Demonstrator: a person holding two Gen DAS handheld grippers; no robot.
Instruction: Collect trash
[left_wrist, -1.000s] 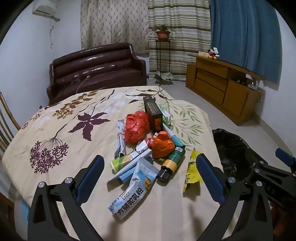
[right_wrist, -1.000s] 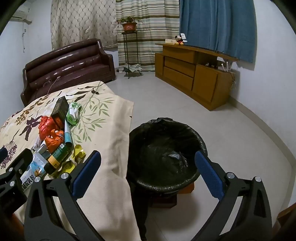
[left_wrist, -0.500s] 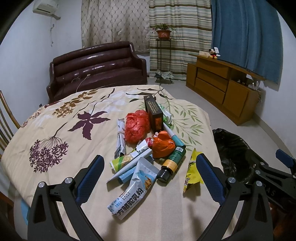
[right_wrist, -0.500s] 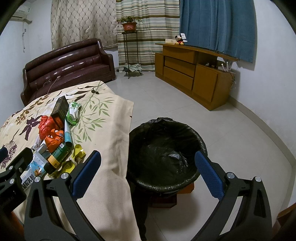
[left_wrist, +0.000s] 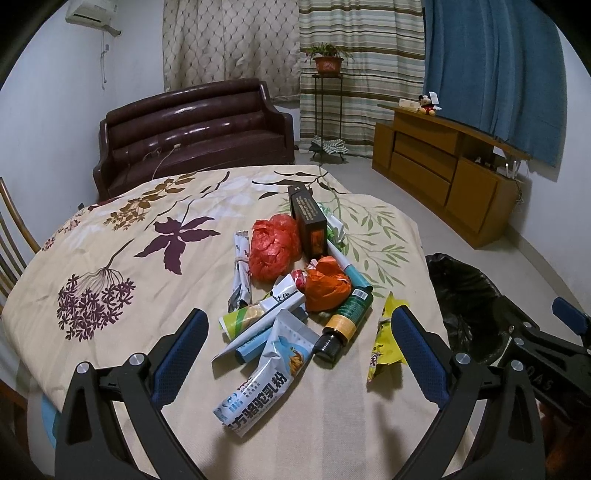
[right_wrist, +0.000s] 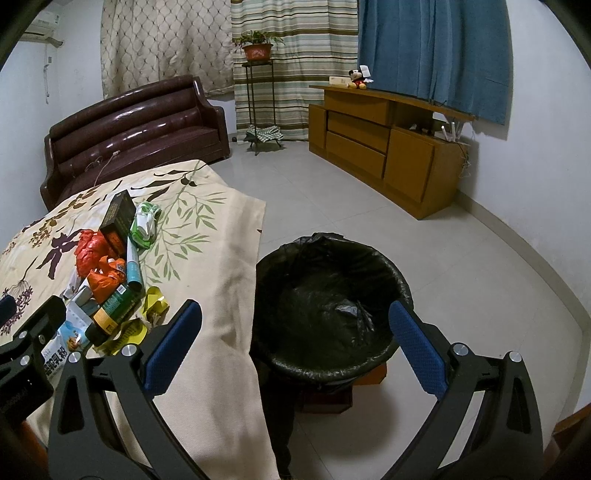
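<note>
The left gripper (left_wrist: 295, 347) hangs with jaws spread over a heap of trash (left_wrist: 295, 288) on the table (left_wrist: 147, 236), which wears a cream floral cloth. The right gripper (right_wrist: 295, 343), jaws equally wide and empty, faces the black-lined bin (right_wrist: 328, 306) just beside the table's edge. Beyond stand a brown sofa (left_wrist: 192, 129), a wooden cabinet (right_wrist: 384, 144) and curtains (right_wrist: 432, 48).

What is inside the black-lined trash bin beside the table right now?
The trash bin shows only its crumpled black liner; no wrappers or bottles are visible inside. The near inner wall is hidden by its rim, so that part cannot be checked.
</note>
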